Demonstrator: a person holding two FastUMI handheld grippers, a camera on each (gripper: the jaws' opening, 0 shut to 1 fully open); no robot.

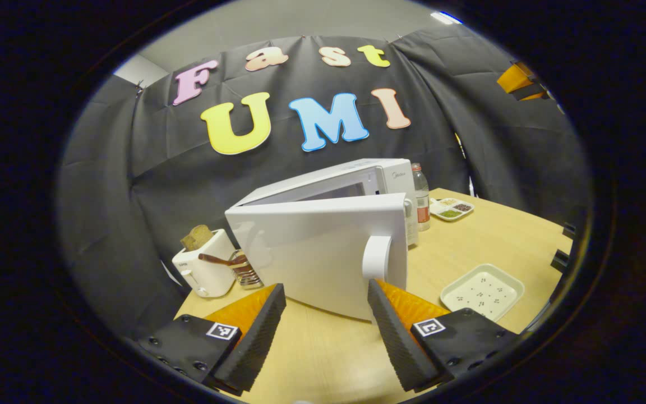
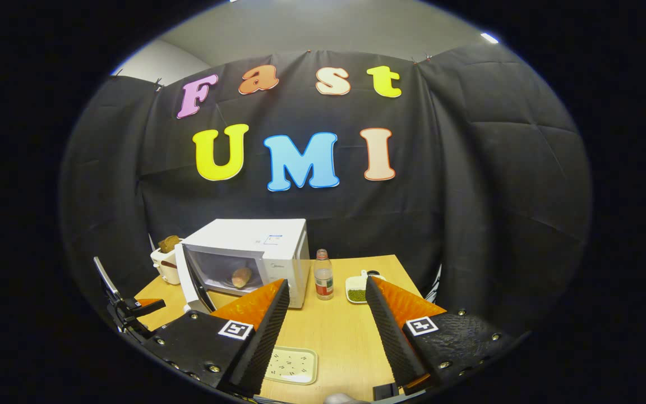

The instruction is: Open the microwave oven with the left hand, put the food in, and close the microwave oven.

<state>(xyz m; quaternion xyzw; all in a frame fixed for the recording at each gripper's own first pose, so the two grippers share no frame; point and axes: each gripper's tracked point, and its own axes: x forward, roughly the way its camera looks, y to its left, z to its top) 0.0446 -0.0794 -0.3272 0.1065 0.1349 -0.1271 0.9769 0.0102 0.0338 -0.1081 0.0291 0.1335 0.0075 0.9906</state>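
Microwave oven (image 2: 255,252) on the desk (image 2: 340,336) ahead and slightly left of the right gripper (image 2: 327,292), door (image 2: 191,278) swung partly open, with the food (image 2: 241,276) lying inside the cavity. Right gripper empty, fingers spread wide above a pale tray (image 2: 292,365). Left gripper (image 1: 327,294) likewise spread wide and holding nothing, directly before the door (image 1: 317,252), whose handle (image 1: 377,258) sits just beyond its right finger (image 1: 396,331). Toaster (image 1: 202,269) stands ahead to its left, bottle (image 1: 421,196) and divided dish (image 1: 451,209) ahead to its right.
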